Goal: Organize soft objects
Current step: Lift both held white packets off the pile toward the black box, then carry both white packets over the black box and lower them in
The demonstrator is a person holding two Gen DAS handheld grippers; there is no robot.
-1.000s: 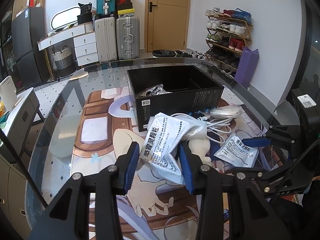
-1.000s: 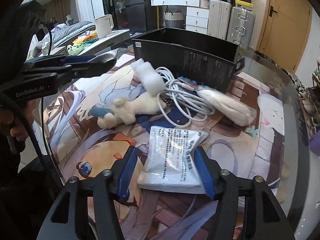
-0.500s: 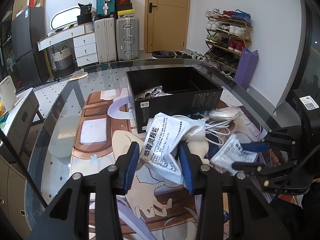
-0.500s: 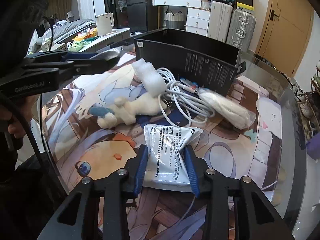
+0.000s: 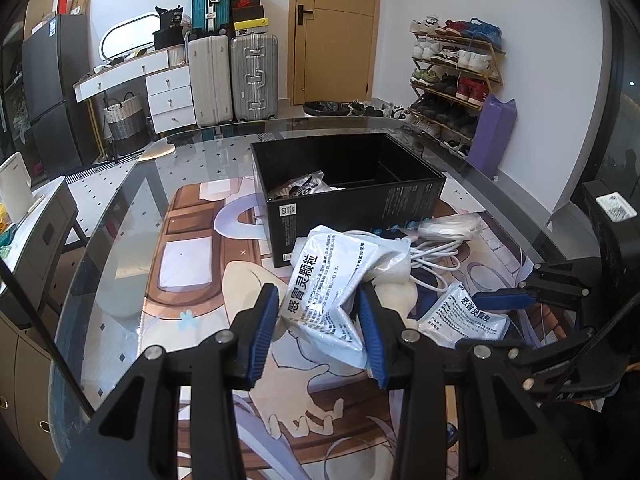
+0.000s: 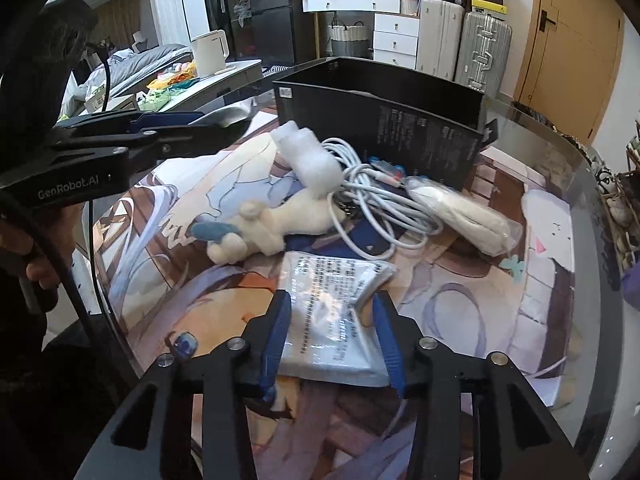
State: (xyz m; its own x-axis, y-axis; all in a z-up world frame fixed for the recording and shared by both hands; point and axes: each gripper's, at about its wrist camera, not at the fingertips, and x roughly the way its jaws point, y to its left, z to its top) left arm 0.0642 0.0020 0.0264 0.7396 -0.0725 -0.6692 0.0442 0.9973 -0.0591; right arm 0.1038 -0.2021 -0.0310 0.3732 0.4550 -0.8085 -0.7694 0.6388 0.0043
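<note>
My left gripper is shut on a crumpled white medicine packet with black print, held above the mat in front of the black box. In the right wrist view that gripper reaches in from the left, a hand behind it. A second white packet lies on the mat between the pads of my right gripper. Those jaws are opening, but the packet is still buckled and pinched. From the left wrist view the right gripper stands at the right edge, around its packet.
A cream plush toy, a white foam piece, a coiled white cable and a clear-bagged white item lie between my grippers and the box. The box holds a silvery bag. The glass table curves away on all sides.
My right jaws closed hard on the flat packet, buckling it, then spread a little again. The left gripper and its packet have not moved.
</note>
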